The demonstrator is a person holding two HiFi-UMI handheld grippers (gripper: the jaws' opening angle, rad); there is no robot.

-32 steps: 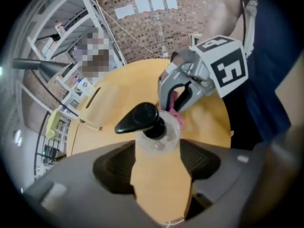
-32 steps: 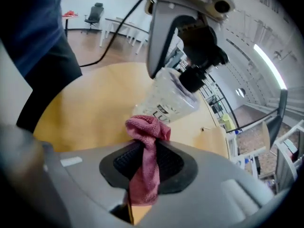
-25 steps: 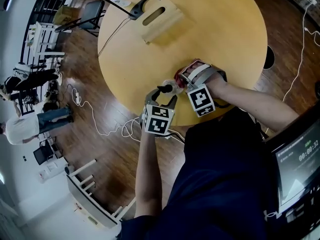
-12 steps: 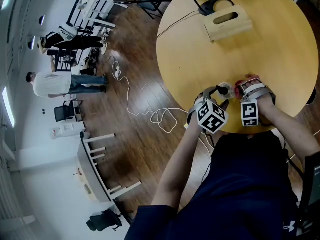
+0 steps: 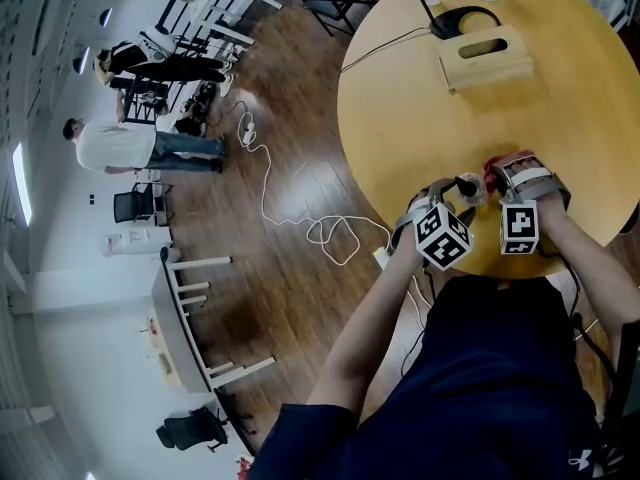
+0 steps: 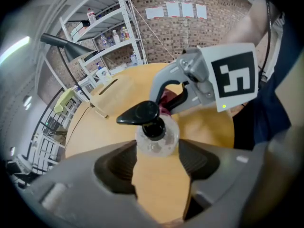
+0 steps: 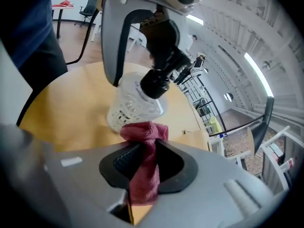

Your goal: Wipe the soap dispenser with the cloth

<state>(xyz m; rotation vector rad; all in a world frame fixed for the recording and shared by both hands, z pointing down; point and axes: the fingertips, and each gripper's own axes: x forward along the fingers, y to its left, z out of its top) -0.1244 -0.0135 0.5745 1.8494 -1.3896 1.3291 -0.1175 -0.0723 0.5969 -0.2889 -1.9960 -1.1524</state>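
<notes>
A clear soap dispenser (image 6: 156, 137) with a black pump stands near the front edge of the round wooden table (image 5: 430, 98). My left gripper (image 6: 156, 151) is shut on its body, one jaw at each side. My right gripper (image 7: 145, 160) is shut on a red cloth (image 7: 142, 175), whose bunched tip presses against the side of the dispenser (image 7: 132, 107). In the head view the dispenser (image 5: 467, 188) sits between the left gripper (image 5: 455, 194) and the right gripper (image 5: 505, 180), with the cloth (image 5: 497, 171) at its right. The dispenser's base is hidden by the jaws.
A wooden box with a slot (image 5: 485, 56) and a black lamp base with a cable (image 5: 462, 16) sit at the table's far side. Cables (image 5: 330, 233) lie on the floor left of the table. People (image 5: 115, 148) stand far off. Shelves (image 6: 109, 37) line the wall.
The head view has swung, so the table now lies at the upper right. Both grippers stay at the dispenser; the right one with the cloth has shifted slightly against it.
</notes>
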